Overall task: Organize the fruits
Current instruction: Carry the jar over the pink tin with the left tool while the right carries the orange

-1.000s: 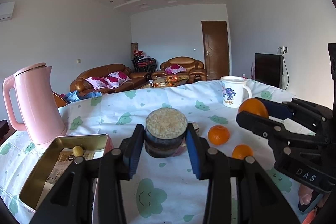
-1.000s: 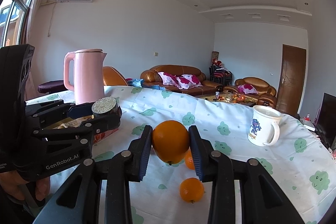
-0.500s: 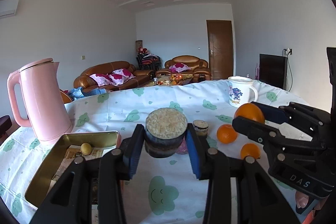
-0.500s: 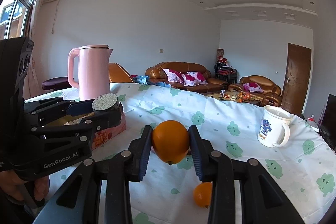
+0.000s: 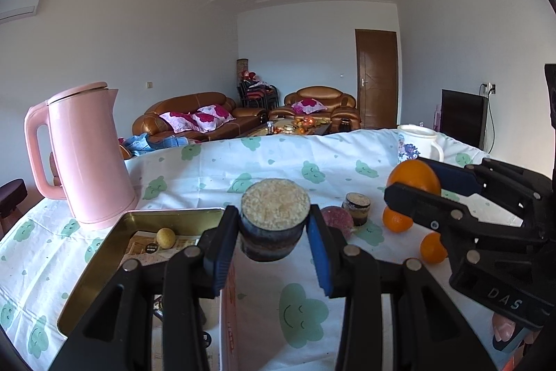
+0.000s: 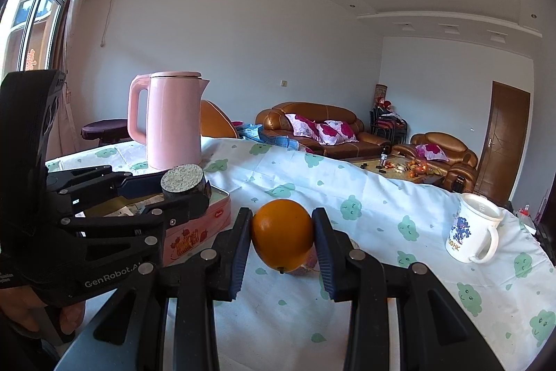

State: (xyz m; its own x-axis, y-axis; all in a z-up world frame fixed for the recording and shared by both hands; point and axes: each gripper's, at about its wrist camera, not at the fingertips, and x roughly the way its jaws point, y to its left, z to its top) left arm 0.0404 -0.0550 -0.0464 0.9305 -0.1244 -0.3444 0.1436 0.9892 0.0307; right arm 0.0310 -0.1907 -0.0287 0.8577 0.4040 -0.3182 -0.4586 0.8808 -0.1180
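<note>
While both fruits hung clear of the bench (image 5: 264,162), the left tongs (image 5: 274,228) clamped a dark cut fruit piece (image 5: 274,221) just over the gold tin (image 5: 104,252), likely bound for it. The right tongs (image 6: 282,240) pinched an orange (image 6: 282,239) above the cloth, apparently waiting its turn; two small oranges (image 5: 396,219) lay loose nearby.

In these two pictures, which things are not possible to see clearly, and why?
- Tin floor: left wrist view, partly behind the left gripper.
- Reddish fruit: right wrist view, mostly behind the held orange.
- Mug lettering: right wrist view, too small to read.
</note>
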